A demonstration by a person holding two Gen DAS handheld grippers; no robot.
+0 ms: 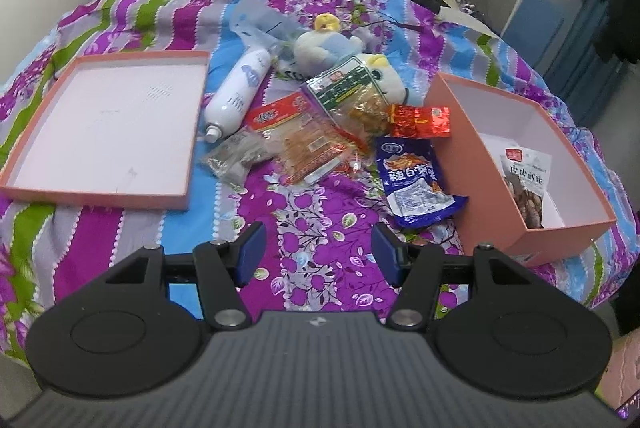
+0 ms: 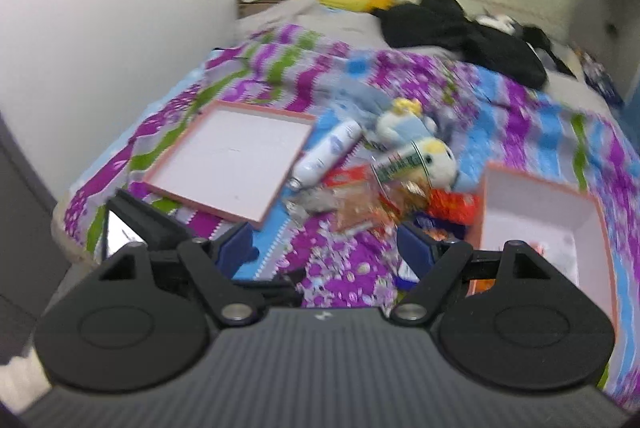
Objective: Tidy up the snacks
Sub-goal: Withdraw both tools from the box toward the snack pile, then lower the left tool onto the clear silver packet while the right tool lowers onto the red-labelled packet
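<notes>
Snack packets (image 1: 316, 131) lie heaped on the bedspread (image 1: 320, 236) between the box lid (image 1: 100, 123) and the pink box (image 1: 520, 155), which holds one packet (image 1: 526, 183). Left gripper (image 1: 320, 254) and right gripper (image 2: 326, 248) hover spread wide, holding nothing.

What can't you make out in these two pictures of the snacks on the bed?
- Right wrist view: motion blur smears the snack pile; no packet label is readable.
- Right wrist view: the right gripper hides the near part of the pink box, so its contents are unclear.
- Left wrist view: the box wall cuts off the lower part of the packet inside.
- Left wrist view: the clear packet is too small to identify its contents.
</notes>
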